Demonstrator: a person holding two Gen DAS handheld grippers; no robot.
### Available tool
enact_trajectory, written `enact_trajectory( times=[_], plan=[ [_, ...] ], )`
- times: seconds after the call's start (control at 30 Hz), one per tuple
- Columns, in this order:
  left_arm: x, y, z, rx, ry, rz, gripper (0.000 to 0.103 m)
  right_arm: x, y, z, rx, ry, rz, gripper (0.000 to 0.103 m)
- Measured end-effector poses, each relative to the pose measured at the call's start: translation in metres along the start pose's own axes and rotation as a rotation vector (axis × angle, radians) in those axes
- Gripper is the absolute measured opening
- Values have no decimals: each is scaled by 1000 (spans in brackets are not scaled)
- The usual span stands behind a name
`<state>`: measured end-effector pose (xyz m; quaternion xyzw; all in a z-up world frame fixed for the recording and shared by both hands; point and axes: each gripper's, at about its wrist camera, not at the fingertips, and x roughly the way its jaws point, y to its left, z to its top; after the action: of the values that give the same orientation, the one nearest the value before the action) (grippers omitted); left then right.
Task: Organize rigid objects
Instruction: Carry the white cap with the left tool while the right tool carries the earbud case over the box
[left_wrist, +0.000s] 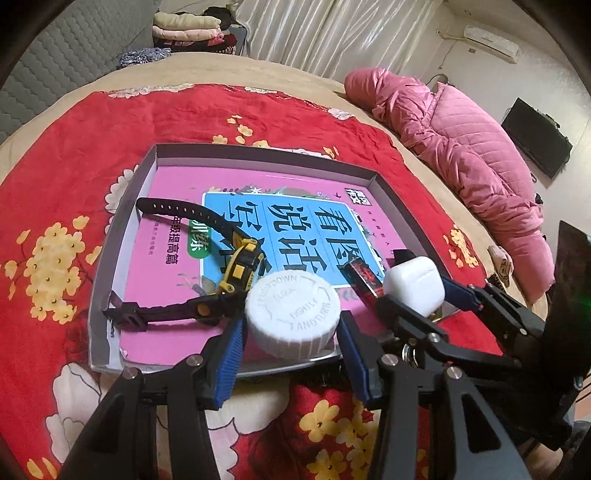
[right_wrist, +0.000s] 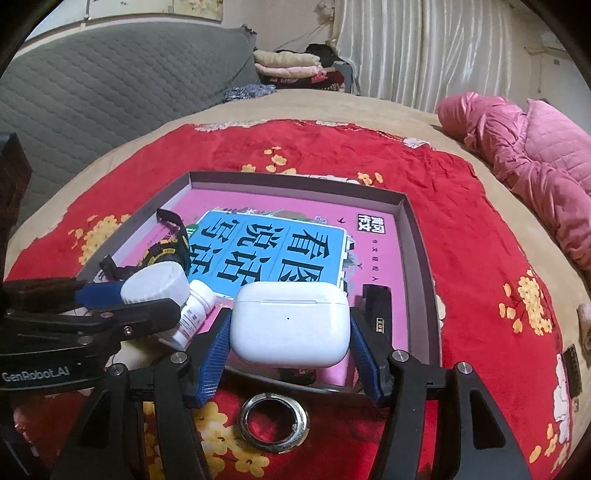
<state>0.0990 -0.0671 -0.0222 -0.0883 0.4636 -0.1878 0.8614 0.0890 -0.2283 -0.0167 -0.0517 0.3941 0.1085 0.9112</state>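
Observation:
A shallow grey box (left_wrist: 122, 206) lies on a red floral blanket, with a pink book (left_wrist: 177, 332) inside. My left gripper (left_wrist: 291, 325) is shut on a white pill bottle (left_wrist: 291, 314) by its ribbed cap, over the box's near edge. The bottle also shows in the right wrist view (right_wrist: 192, 314). My right gripper (right_wrist: 290, 325) is shut on a white earbud case (right_wrist: 290, 325), also over the near edge, and the case shows in the left wrist view (left_wrist: 413, 288). A black and yellow toy watch (left_wrist: 236, 269) lies on the book at the left.
A red and black lighter (left_wrist: 364, 278) lies on the book between the grippers. A metal ring (right_wrist: 272, 424) lies on the blanket just in front of the box. A pink quilted jacket (left_wrist: 461, 147) is heaped at the right. Folded clothes (left_wrist: 192, 29) sit far back.

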Motion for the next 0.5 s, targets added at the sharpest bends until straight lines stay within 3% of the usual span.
enact_trajectory(
  times=[0.5],
  plan=[
    [-1, -3, -1, 28, -3, 27, 50, 15, 3, 2, -13, 58, 12, 62]
  ],
)
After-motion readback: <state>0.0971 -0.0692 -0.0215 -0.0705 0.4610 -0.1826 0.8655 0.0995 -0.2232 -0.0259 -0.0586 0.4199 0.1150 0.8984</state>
